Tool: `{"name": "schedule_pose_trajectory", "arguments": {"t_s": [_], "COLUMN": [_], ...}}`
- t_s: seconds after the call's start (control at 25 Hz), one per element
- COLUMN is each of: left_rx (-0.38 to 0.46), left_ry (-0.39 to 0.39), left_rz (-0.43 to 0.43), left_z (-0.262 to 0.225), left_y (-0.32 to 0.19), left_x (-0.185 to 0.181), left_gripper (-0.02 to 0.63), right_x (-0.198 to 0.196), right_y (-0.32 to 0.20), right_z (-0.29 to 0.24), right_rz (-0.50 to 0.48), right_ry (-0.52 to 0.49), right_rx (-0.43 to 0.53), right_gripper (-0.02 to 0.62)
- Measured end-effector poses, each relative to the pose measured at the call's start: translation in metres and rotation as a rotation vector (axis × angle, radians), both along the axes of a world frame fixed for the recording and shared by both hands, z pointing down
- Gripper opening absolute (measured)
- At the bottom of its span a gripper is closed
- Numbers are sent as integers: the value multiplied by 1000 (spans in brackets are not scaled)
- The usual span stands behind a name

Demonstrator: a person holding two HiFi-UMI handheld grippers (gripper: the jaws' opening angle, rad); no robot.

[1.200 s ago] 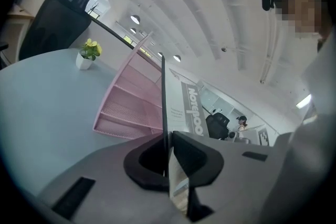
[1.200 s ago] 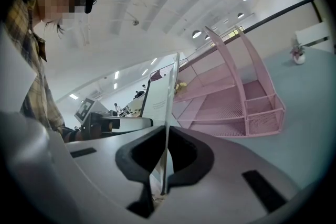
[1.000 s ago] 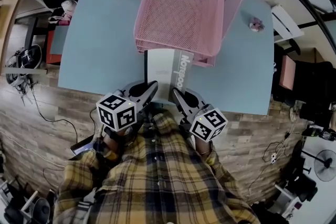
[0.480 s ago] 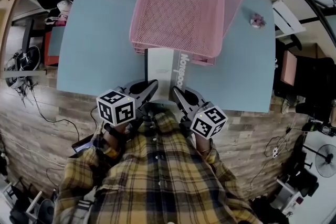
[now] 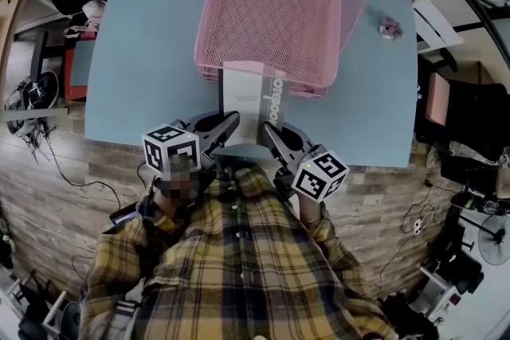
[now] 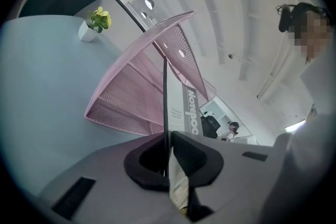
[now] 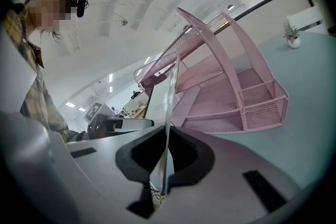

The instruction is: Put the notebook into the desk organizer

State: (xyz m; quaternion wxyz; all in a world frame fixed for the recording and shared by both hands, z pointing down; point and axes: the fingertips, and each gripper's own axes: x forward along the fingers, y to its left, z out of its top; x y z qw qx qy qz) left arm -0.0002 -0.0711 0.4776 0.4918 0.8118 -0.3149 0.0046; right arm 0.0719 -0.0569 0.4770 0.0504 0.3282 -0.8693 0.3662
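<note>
In the middle of the head view, the notebook [image 5: 249,95] sat low over the blue table [image 5: 135,68]. Its far end lay beneath the front edge of the pink mesh desk organizer [image 5: 271,4] in the upper middle. The left gripper [image 5: 233,119] was clamped on the notebook's near left edge. The right gripper [image 5: 268,127] was clamped on its near right edge.

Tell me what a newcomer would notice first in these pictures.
A big pink mesh organizer fills the far middle of the blue table. Just before it, the left gripper and right gripper each clamp the near edge of a white notebook, its far end reaching the organizer's front.
</note>
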Motion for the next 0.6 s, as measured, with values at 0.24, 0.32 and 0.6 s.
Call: {"name": "schedule_pose_trajectory", "arguments": {"t_s": [0.24, 0.32, 0.6], "left_rx": [-30, -42, -111], "left_ry": [53, 83, 177], "left_rz": [15, 15, 36], "left_z": [3, 0, -7], "left_y": [-9, -11, -20], "left_x": [-2, 0, 6], "left_gripper": [15, 12, 5], "right_x": [0, 1, 6], "right_y": [-9, -12, -20], "right_z": [-2, -2, -4], "right_rz": [-4, -2, 14], "right_ry": [-14, -13, 15], "right_rx": [1, 4, 37], "right_gripper": [18, 21, 60]}}
